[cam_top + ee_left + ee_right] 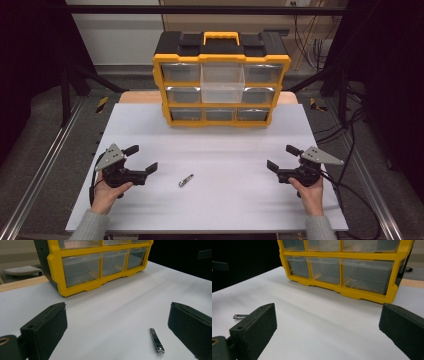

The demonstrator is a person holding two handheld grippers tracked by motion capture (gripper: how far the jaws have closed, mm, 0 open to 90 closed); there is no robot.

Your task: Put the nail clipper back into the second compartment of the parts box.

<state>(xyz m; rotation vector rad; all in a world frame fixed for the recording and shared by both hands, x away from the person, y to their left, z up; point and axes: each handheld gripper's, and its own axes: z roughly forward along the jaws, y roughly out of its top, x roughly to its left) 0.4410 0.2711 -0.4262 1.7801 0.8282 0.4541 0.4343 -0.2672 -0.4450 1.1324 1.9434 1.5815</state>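
Tools, two (141, 158) (281, 157), spread wide; one nail clipper (186, 180); nine drawers.

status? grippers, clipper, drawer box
Left gripper and right gripper open, empty. Nail clipper flat on table, nearer left. Top-middle drawer pulled out. Nothing between.

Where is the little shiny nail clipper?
The nail clipper lies flat on the white table, in front of the yellow drawer box, nearer the left gripper.

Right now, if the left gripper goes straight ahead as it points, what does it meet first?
Probably the nail clipper, lying just inside the left gripper's right jaw; it might slip past. Beyond that, open table; depth is uncertain.
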